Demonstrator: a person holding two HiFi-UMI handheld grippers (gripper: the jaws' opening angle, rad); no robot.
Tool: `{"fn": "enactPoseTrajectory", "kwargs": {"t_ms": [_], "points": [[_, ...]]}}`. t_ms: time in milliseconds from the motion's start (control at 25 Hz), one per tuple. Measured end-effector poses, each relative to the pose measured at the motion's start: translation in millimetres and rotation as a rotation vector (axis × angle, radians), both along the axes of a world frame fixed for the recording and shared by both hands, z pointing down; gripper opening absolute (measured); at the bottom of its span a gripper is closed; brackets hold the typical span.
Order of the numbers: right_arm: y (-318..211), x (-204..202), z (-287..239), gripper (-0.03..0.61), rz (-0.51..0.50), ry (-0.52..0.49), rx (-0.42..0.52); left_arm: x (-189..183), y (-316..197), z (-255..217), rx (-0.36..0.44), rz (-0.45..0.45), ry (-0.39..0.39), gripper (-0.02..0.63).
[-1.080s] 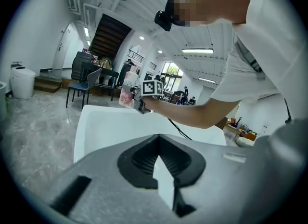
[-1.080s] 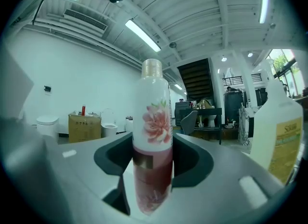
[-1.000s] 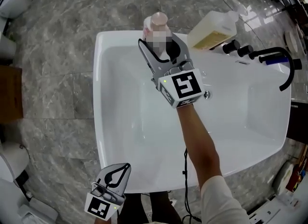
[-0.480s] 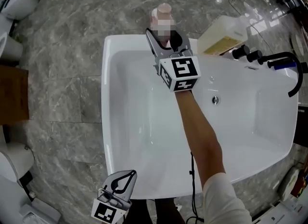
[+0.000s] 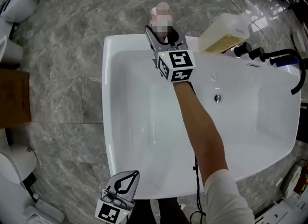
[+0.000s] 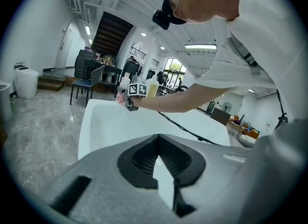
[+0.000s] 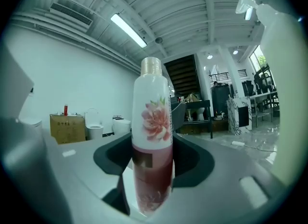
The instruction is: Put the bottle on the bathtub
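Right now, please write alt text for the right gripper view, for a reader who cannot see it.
The right gripper clamps an upright bottle, white above and dark pink below, printed with a pink flower. Behind it stand white toilets.

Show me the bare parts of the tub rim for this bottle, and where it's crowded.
Bare: the far rim from the tub's left corner to the right gripper shut on the bottle, and the whole left rim. Crowded: right of it, the cream jug and black taps.
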State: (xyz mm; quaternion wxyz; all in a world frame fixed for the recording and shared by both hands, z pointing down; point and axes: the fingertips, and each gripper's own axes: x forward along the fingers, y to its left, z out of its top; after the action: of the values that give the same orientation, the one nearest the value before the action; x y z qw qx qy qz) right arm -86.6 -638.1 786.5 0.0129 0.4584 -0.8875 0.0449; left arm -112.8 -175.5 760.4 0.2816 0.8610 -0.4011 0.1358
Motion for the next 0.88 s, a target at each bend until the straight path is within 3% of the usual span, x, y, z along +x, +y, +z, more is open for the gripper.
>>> {"fn": "enactPoseTrajectory", "kwargs": {"t_ms": [120, 320, 520, 720, 880], "points": [[1.5, 0.4, 2.8, 0.252, 0.008, -0.034, 0.001, 0.1, 0.9, 1.5, -0.005, 0.003, -0.006, 0.002], [10.1, 12.9, 19.4, 0.321, 0.000, -0.172, -0.115, -0.9, 8.0, 7.5, -0.019, 0.003, -0.005, 0.002], [76.9, 30.6, 34.2, 0.250, 0.017, -0.172, -0.105, 2.4, 17.2, 14.3, -0.034, 0.000, 0.012, 0.002], [159.1, 38.0, 51.0, 0.224, -0.017, -0.167, -0.156, 7.1, 15.3, 10.0, -0.023, 0.013, 0.016, 0.002], [195.7, 50.6, 44.8, 0.213, -0.033, -0.139, -0.159, 9.2, 15.4, 1.0, -0.005, 0.018, 0.023, 0.002]]}}
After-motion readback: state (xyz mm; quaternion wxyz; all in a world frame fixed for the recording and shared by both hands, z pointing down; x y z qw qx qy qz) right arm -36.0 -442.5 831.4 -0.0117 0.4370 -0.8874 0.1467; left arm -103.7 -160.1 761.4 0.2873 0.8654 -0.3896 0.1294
